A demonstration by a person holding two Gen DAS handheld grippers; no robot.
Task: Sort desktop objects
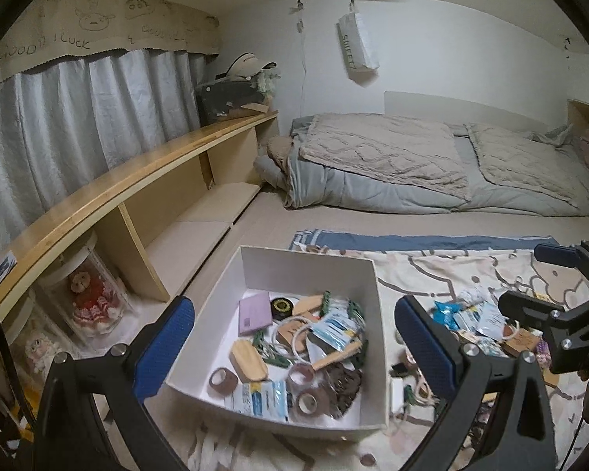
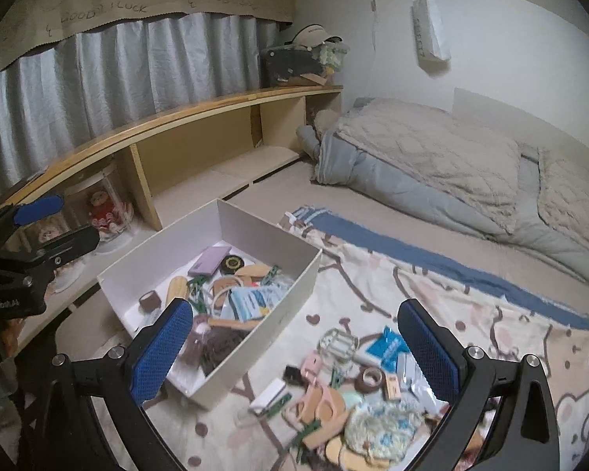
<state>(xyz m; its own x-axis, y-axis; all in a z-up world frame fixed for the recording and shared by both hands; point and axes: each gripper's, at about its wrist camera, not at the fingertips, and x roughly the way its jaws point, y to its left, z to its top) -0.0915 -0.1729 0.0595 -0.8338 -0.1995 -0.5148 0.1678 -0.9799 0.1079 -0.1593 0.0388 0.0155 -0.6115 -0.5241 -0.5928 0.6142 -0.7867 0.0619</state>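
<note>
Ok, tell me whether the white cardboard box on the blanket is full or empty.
Partly full. The white cardboard box has no lid and holds small items, including a purple card and brown tape rolls, with white floor showing between them.

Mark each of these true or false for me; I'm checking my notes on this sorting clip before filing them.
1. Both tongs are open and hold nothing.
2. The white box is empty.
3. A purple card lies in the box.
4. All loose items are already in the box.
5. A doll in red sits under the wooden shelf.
1. True: the left tongs and the right tongs are both open and hold nothing.
2. False: the white box holds many small items.
3. True: the purple card lies near its far wall.
4. False: a pile of loose items lies on the patterned blanket.
5. True: the doll in red sits under the wooden shelf.
</note>
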